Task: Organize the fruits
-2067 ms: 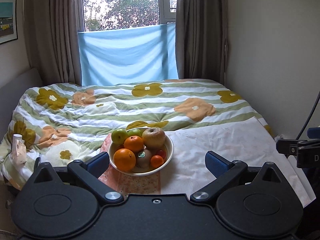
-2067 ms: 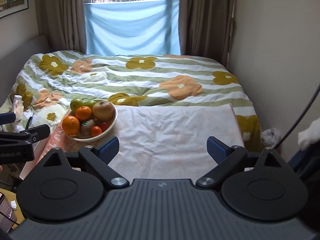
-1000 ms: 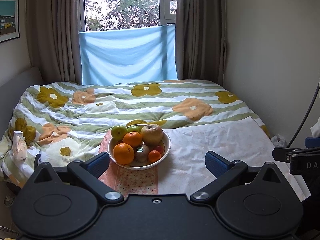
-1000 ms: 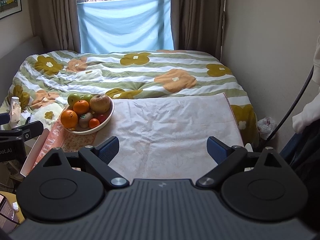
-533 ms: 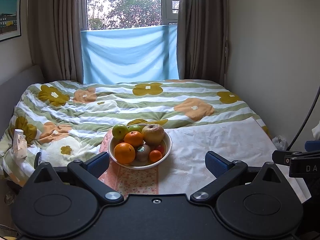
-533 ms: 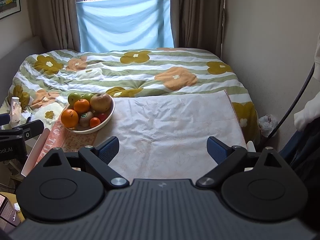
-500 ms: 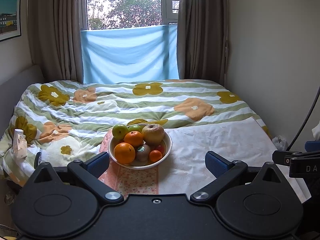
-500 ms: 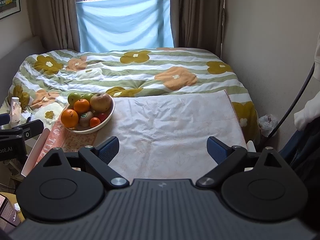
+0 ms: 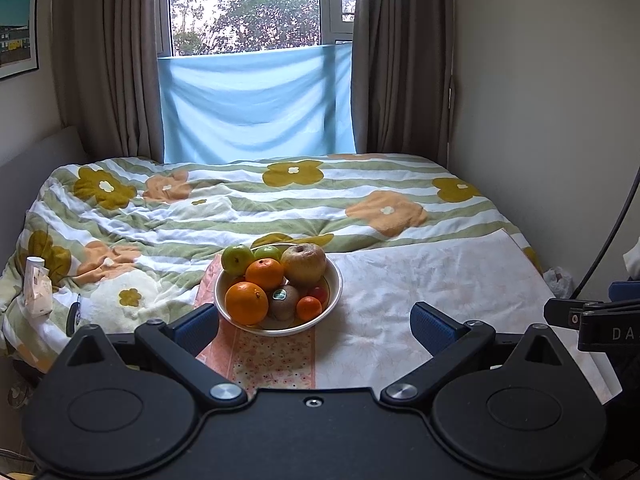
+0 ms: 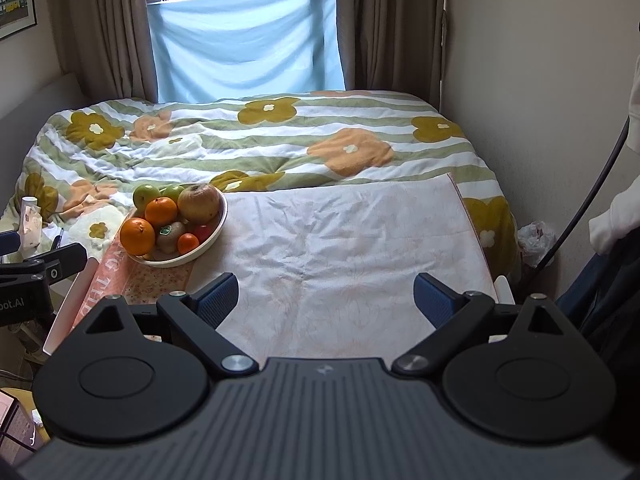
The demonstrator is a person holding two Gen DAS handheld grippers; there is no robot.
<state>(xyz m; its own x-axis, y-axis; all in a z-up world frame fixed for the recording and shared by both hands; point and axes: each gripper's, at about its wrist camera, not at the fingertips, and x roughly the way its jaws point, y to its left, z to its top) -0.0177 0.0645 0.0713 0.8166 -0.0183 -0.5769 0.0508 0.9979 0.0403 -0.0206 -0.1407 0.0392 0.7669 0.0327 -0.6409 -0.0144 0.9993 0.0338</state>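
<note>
Fruit's all piled in the bowl (image 9: 335, 280) on the patterned mat, left end of the white cloth (image 10: 360, 248) on the bed. Left gripper (image 9: 314, 322) hangs just short of it, fingers wide, holding nothing. Right gripper (image 10: 326, 298) over bare cloth, also wide and empty.

Soft daylight from window (image 9: 245, 4); fisheye-curved edges.
</note>
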